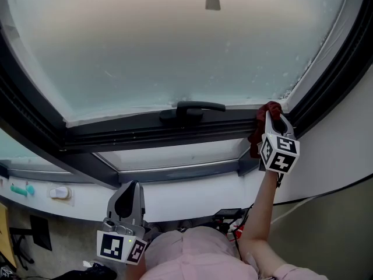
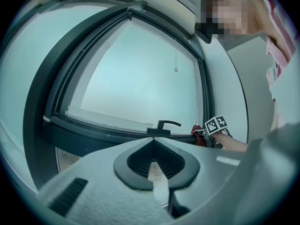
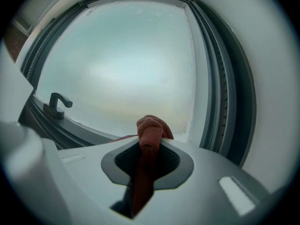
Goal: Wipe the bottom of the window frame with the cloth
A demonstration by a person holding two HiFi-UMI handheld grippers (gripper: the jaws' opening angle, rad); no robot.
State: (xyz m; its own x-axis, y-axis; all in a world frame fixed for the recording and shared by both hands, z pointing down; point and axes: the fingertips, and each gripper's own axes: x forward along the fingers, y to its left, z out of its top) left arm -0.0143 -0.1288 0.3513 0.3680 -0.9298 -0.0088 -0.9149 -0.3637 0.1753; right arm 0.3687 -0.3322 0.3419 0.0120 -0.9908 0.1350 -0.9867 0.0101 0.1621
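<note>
Head view: right tool [image 1: 273, 116] (clamped) holds cloth [image 1: 255, 137] at window frame [image 1: 145, 134].

No words, numbers or brand names can be read anywhere. The only printed signs are black-and-white square patterns on the marker cube [image 1: 119, 247] of the left hand-held gripper [image 1: 130, 188] and on the cube [image 1: 280, 153] of the right hand-held gripper [image 1: 275, 114]. They carry no letters.

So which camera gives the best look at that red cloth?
The right gripper view: the cloth sits close, pinched in the right claw. The head view shows it small, by the window frame; the left gripper view, only a distant red speck.
</note>
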